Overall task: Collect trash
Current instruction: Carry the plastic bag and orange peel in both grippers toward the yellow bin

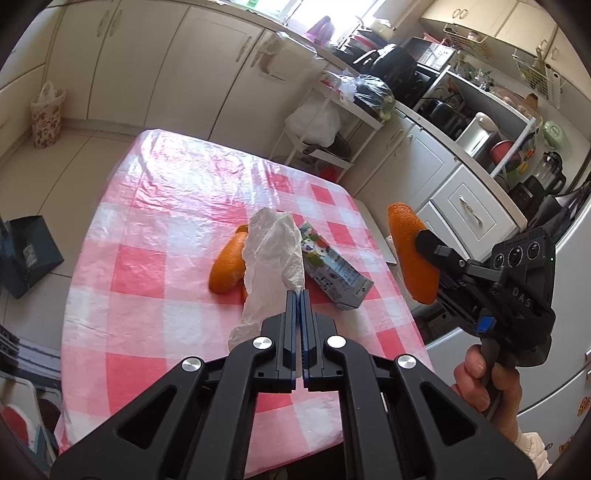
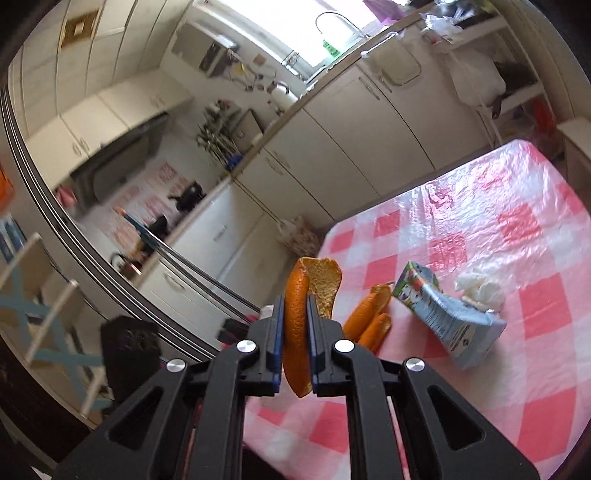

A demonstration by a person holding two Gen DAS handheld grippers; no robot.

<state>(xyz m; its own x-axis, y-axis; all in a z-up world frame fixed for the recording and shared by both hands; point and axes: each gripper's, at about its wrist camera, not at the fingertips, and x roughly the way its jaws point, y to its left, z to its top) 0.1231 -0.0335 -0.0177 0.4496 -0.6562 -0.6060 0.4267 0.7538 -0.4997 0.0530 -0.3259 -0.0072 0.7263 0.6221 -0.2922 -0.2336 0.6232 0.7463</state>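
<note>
Standing roughly upright, the orange peel (image 2: 295, 325) is pinched by the right gripper (image 2: 295, 317) off the table (image 2: 480, 229) edge; left gripper (image 1: 299, 306) is closed empty.

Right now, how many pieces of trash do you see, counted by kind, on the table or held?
Orange peel: 2, one in the right hand-held gripper, one on the table
Tissue: 1, in the left hand-held gripper
Carton: 1
Total: 4

A home kitchen: cream cabinets (image 1: 207, 55) line the walls, a sink faucet (image 2: 334, 20) under the window, checked cloth on the table (image 1: 155, 229).
</note>
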